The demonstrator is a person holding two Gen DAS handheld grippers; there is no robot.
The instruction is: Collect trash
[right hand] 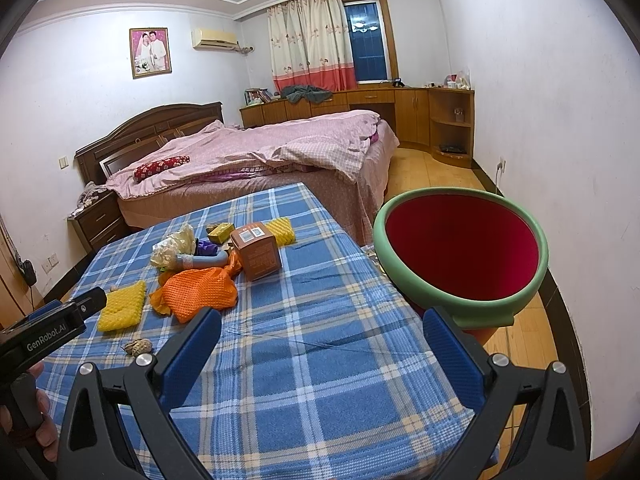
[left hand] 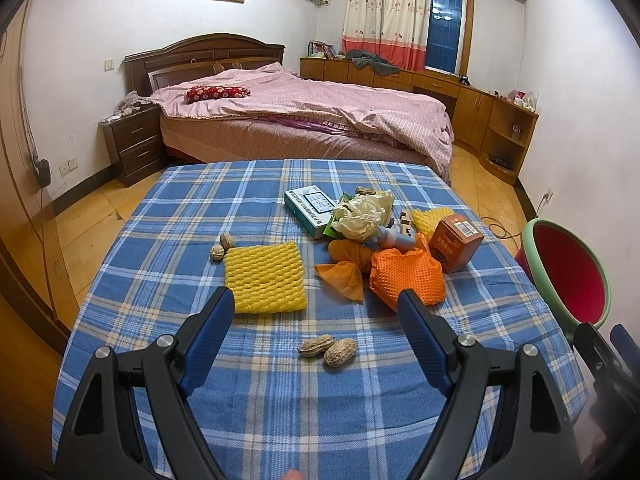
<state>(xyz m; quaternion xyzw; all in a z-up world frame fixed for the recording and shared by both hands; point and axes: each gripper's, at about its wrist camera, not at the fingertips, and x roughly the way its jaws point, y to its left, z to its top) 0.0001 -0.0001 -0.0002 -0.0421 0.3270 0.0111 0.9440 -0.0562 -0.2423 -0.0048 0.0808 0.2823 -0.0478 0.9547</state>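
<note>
The trash lies scattered on a table under a blue plaid cloth (left hand: 168, 248). Nearest the left gripper (left hand: 316, 312) sit two peanut shells (left hand: 329, 350), touching each other, between its wide-spread blue fingers (left hand: 210, 340) and clear of both. Just beyond the left finger lies a flat yellow foam net (left hand: 264, 278), with two walnut shells (left hand: 222, 247) at its far left corner. To the right is a crumpled orange foam net (left hand: 408, 276) with orange paper (left hand: 340, 274) beside it, then a brown carton (left hand: 458, 242) standing tilted, a wad of pale crumpled wrapping (left hand: 362, 214), a white and green box (left hand: 310, 208) lying flat, and another yellow foam piece (left hand: 426, 218) behind the carton. One more peanut shell (left hand: 366, 191) rests at the far edge of the pile.

A bin with a green rim (right hand: 460, 312) and a red inside stands off the table's right edge, empty as far as can be seen. The right gripper (right hand: 320, 334) hangs open over the bare cloth near that edge, holding nothing, its right finger in front of the bin's rim.

Beyond the table is a bed (left hand: 304, 120) with a pink quilt, a dark nightstand (left hand: 134, 144), wooden cabinets (left hand: 472, 104) under a curtained window (left hand: 444, 32), and a wooden floor (left hand: 92, 216).
</note>
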